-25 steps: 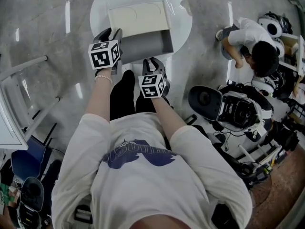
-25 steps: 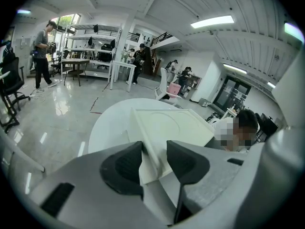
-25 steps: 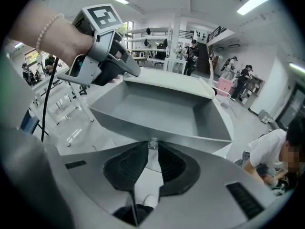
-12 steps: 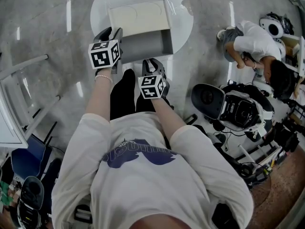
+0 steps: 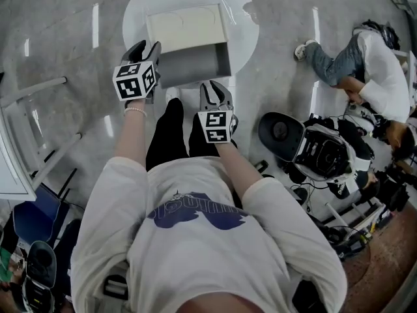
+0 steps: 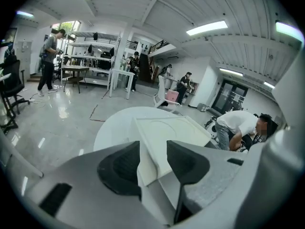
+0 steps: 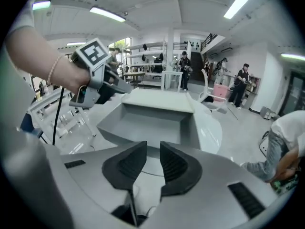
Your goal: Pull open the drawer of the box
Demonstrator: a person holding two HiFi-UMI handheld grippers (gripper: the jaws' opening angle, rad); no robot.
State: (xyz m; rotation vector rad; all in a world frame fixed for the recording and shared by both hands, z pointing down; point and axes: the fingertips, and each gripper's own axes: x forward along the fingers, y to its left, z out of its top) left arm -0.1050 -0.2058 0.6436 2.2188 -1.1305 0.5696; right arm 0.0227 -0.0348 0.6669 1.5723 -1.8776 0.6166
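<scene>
White and glossy, the round table (image 5: 242,39) carries the box (image 5: 186,26) near its middle. The box has a cream top and looks like stiff, smooth board or plastic. I judge it light enough to skate across that slick surface unless it is held.

Its grey drawer (image 5: 192,65) already stands well out toward the person. It is empty and thin-walled. It should run easily, but a pull from one side could skew it. The best place to hold is the middle of the front wall's top edge, pinched between the pads. Its smooth face offers little else to catch.

The left gripper (image 6: 153,147) straddles the box's near left corner. Its jaws stand wide, and the cream edge fills the gap between them, so it appears clamped there to steady the box.

The right gripper (image 7: 152,147) hangs just short of the drawer front. Its jaws have just been opening and are a narrow slit apart, with nothing between them.
</scene>
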